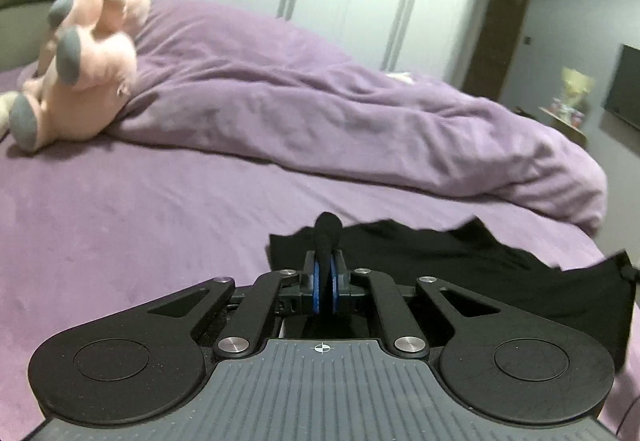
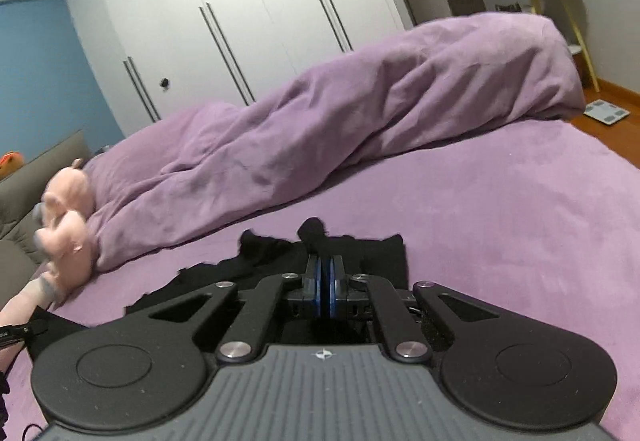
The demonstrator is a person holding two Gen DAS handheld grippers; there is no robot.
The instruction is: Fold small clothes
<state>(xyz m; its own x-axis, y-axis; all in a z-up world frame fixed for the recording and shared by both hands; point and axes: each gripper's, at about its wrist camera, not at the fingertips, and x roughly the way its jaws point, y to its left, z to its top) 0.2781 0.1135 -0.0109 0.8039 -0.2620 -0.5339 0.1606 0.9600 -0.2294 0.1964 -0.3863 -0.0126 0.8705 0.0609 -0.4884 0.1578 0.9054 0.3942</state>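
Black garment [image 1: 440,253] lies crumpled on the bed [image 1: 140,221], no fold visible yet. Left claw [image 1: 325,273] and right claw [image 2: 325,273] each pinch 1 bunched edge.

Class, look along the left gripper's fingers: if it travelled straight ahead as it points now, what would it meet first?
Beyond the black garment pinched in the left gripper, probably the purple bedsheet, then the rumpled duvet; depth is hard to judge.
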